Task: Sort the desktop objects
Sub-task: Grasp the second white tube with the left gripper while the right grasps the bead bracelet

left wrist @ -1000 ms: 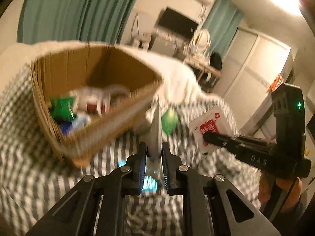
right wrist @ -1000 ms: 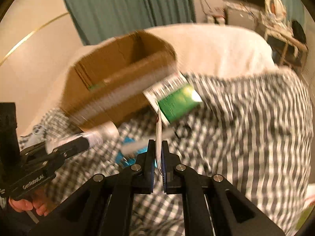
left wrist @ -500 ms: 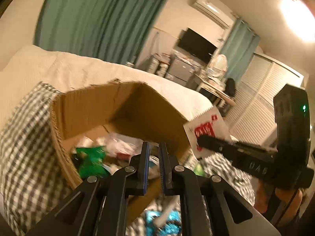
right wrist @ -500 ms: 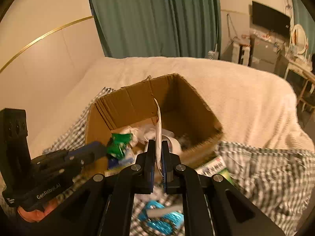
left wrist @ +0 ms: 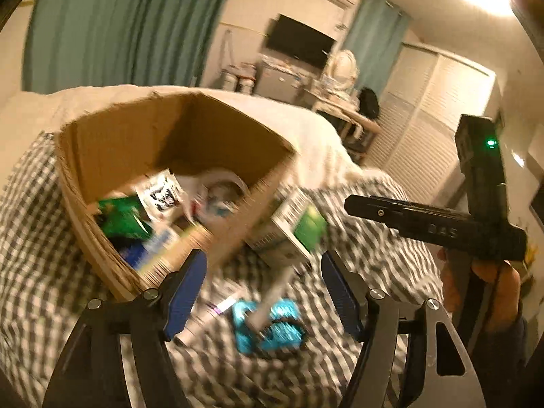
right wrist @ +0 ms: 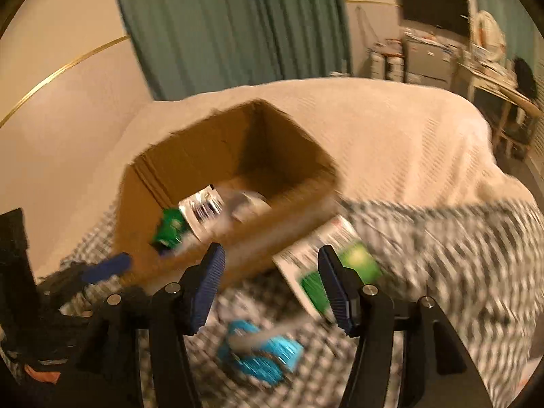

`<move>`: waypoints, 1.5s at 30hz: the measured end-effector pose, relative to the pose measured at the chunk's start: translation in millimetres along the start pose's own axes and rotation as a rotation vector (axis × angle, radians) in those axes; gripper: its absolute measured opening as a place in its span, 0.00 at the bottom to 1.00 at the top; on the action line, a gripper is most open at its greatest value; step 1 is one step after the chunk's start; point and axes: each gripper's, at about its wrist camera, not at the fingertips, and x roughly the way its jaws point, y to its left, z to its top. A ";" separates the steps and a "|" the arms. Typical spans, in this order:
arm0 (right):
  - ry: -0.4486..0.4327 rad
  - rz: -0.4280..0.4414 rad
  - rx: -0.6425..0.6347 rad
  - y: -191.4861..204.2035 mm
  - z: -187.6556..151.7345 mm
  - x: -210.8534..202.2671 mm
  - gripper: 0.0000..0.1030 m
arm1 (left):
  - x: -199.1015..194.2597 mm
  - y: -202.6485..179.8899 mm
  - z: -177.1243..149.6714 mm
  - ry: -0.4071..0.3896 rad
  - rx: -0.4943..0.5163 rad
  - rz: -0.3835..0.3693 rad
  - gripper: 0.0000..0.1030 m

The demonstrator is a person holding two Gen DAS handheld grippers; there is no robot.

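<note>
Checked bedspread [left wrist: 44, 272], and the cardboard box [left wrist: 112, 156] now holds both cards; half a second ago each gripper pinched one. Left gripper [left wrist: 263, 285] and right gripper [right wrist: 272, 282] both gape empty above the blue packet [right wrist: 261, 353] nearby.

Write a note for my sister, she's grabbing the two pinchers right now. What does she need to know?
Left gripper: open, holding nothing.
Right gripper: open, holding nothing.
Both hover over the checked cloth, just in front of the cardboard box.
Done: the box already holds a green packet, a white printed sachet and more, blurred.
Left: the green-and-white carton beside the box, and the shiny blue packet with a pale tube lying across it.
</note>
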 end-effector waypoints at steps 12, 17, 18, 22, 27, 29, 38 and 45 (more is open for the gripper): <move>0.164 -0.048 0.091 -46.6 -85.6 30.3 0.55 | 79.9 -0.9 -64.5 0.239 0.082 0.221 0.70; 0.179 -0.023 0.097 -38.8 -86.9 39.0 0.55 | 99.8 22.9 -66.1 0.294 -0.010 0.304 0.70; 0.184 -0.022 0.100 -36.6 -87.1 42.6 0.55 | 102.9 29.3 -66.2 0.300 -0.038 0.318 0.70; 0.238 0.009 0.094 -25.2 -92.1 61.7 0.53 | 110.4 44.3 -65.5 0.302 -0.085 0.357 0.69; 0.338 0.028 0.024 -4.4 -103.8 89.6 0.40 | 107.9 41.7 -68.6 0.308 -0.071 0.339 0.61; 0.379 0.039 0.020 -0.1 -108.1 102.8 0.37 | 105.7 40.3 -69.8 0.308 -0.073 0.312 0.61; 0.359 0.020 0.007 4.5 -117.5 91.0 0.11 | 103.5 43.4 -73.5 0.277 -0.071 0.272 0.34; 0.266 0.008 0.071 -14.8 -113.2 50.3 0.11 | 95.1 35.9 -89.0 0.358 -0.045 0.245 0.22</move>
